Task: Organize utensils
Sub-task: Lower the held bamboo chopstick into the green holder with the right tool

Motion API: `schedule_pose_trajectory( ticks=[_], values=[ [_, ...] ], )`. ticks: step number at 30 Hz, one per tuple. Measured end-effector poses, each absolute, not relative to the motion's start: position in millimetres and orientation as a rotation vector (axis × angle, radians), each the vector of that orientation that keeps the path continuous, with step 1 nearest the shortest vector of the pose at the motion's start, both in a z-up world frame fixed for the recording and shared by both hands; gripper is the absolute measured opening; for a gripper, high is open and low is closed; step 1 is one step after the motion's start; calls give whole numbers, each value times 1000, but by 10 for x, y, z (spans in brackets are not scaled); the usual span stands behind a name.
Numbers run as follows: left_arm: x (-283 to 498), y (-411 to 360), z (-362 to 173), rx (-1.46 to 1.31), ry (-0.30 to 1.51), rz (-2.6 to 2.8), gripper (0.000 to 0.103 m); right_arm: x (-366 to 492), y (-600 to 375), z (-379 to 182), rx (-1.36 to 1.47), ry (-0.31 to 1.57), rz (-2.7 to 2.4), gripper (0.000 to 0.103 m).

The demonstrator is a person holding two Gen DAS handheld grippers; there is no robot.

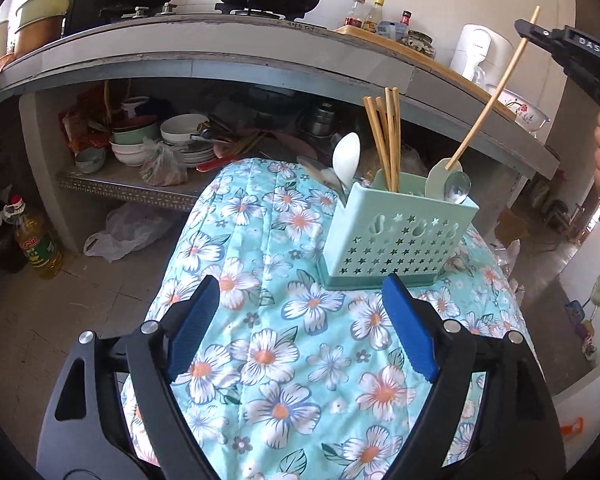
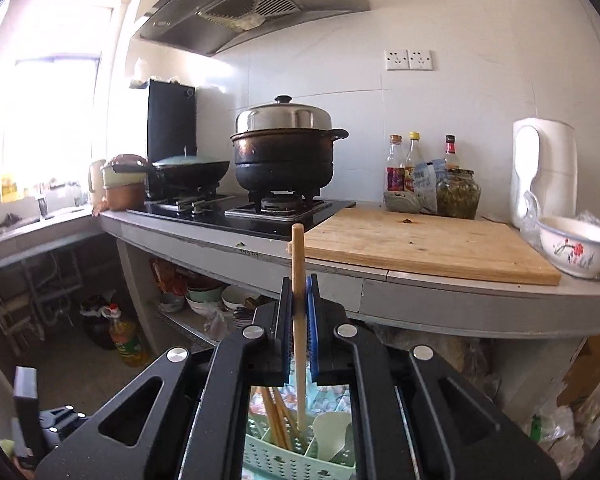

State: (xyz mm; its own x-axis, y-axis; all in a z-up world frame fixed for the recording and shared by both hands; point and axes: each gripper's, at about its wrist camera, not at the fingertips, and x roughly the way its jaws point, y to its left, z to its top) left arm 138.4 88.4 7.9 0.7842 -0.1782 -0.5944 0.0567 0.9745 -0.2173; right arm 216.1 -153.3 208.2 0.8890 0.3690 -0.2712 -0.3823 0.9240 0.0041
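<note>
A mint green perforated utensil holder [image 1: 396, 232] stands on a floral quilted cloth [image 1: 284, 360]. In it are several wooden chopsticks [image 1: 384, 140], a white spoon [image 1: 346, 158] and a metal spoon [image 1: 458, 188]. My left gripper [image 1: 302, 320] is open just short of the holder, nothing between its blue pads [image 1: 194, 324]. My right gripper [image 2: 299, 304] is shut on a long wooden stick [image 2: 298, 264], held above the holder [image 2: 300, 452]. In the left wrist view that gripper [image 1: 526, 30] sits top right. The stick [image 1: 492, 92] slants down to a pale green blade [image 1: 440, 176] in the right compartment.
Behind runs a kitchen counter [image 2: 480, 304] with a black pot [image 2: 284, 160], a wok [image 2: 192, 170], a wooden cutting board [image 2: 420, 240], bottles [image 2: 414, 160], a white kettle [image 2: 544, 168] and a flowered bowl [image 2: 576, 246]. Bowls fill the shelf [image 1: 120, 188] below. An oil bottle [image 1: 36, 240] stands on the floor.
</note>
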Motion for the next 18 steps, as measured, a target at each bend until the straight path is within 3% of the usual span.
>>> schedule_pose_trajectory(
  ticks=[18],
  values=[
    [1295, 1084, 3, -208, 661, -102, 79, 2462, -858, 1263, -366, 368, 379, 7]
  ],
)
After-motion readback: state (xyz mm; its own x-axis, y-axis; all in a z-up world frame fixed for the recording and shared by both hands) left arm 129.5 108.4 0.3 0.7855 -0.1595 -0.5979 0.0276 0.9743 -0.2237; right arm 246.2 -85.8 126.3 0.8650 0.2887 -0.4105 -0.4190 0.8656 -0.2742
